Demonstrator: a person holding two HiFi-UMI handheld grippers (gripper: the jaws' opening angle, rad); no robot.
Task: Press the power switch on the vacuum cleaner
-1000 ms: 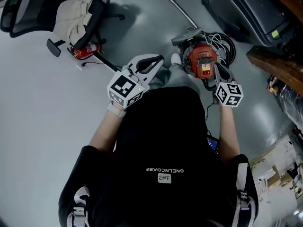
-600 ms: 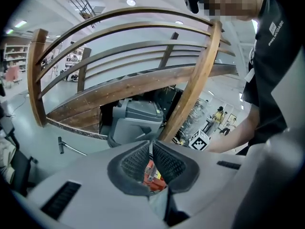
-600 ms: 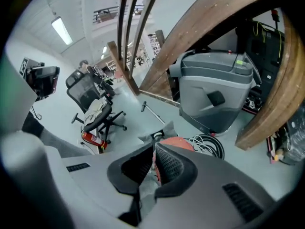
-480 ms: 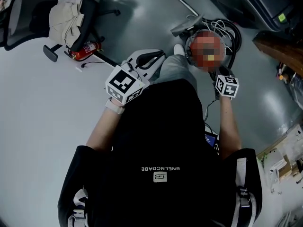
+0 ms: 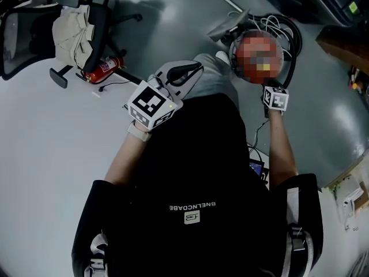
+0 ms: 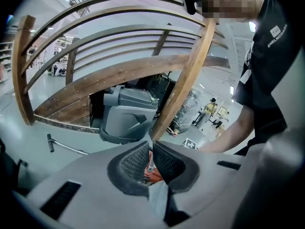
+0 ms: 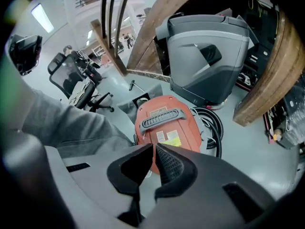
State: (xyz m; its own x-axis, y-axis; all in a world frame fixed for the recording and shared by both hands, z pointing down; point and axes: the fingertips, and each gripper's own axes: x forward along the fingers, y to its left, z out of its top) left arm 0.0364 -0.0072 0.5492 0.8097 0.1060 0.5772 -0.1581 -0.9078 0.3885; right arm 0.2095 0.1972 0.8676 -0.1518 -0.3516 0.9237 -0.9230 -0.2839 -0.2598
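Glossy grey floor [image 5: 46,154] all around, catching soft light. Black office chair [image 5: 29,36] at upper left, beige cloth [image 5: 69,30] draped over it, red fire extinguisher [image 5: 105,67] lying beside its base. Curved wooden beams [image 6: 124,73] arch over a grey machine [image 7: 205,51].

Count: you hold two tools, left tool [image 6: 151,150] and right tool [image 7: 154,150]. One vacuum cleaner [image 7: 167,123]. Left of it: one office chair [image 5: 34,33], one fire extinguisher [image 5: 102,69]. Behind it: one grey machine [image 7: 209,56].
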